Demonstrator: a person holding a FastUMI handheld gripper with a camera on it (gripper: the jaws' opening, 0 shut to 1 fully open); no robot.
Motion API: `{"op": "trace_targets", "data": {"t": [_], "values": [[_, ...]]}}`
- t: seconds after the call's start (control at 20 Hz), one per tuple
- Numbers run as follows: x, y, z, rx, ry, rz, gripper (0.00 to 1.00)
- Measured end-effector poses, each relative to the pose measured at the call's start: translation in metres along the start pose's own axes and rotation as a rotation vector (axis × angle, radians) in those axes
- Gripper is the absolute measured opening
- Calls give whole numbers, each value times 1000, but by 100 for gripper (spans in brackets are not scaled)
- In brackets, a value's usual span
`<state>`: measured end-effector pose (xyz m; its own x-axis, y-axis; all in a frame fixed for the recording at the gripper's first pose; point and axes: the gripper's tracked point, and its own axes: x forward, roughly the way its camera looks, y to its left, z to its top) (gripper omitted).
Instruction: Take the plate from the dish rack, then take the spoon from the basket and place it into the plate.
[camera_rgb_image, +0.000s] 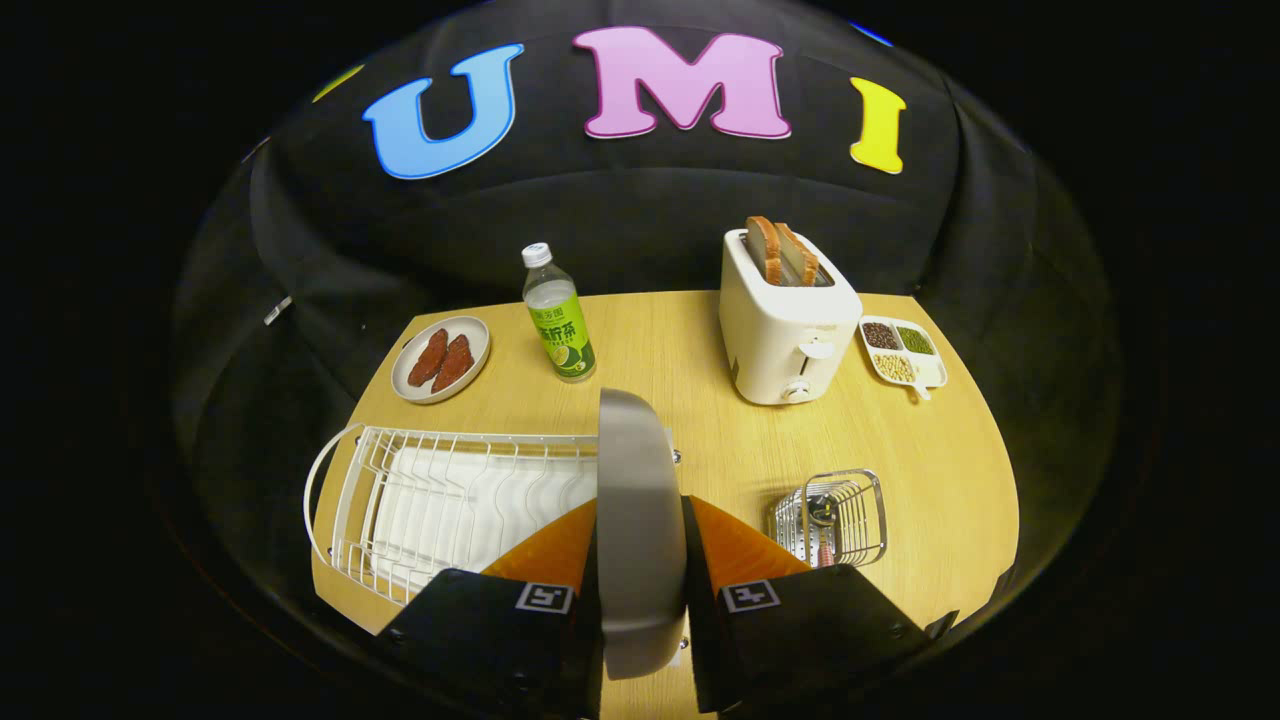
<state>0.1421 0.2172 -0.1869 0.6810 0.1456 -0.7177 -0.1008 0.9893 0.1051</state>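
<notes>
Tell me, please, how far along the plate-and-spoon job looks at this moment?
Done: the dish rack holds no dishes; the grey plate is out, held edge-on above the table. In hand: the gripper is shut on the plate, a finger on each face. Left: set the plate down, fetch the spoon from the wire basket, place it in the plate.

place: mock kitchen booth | evidence: wooden table (700, 340) centre frame, toaster (785, 330) upper right, dish rack (450, 500) lower left, black cloth wall (650, 210) behind
</notes>
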Motion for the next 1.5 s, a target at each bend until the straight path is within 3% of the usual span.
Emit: {"op": "trace_targets", "data": {"t": [0.2, 0.7, 0.9, 1.1, 1.35, 1.5], "values": [[-3, 2, -2, -12, -10, -28, 37], [-9, 23, -5, -245, -40, -75, 37], [-8, 18, 1, -183, -27, -80, 37], [-5, -3, 11, -16, 7, -100, 36], [-16, -3, 13, -23, -5, -68, 36], [-19, -7, 8, 5, 20, -32, 27]]}}
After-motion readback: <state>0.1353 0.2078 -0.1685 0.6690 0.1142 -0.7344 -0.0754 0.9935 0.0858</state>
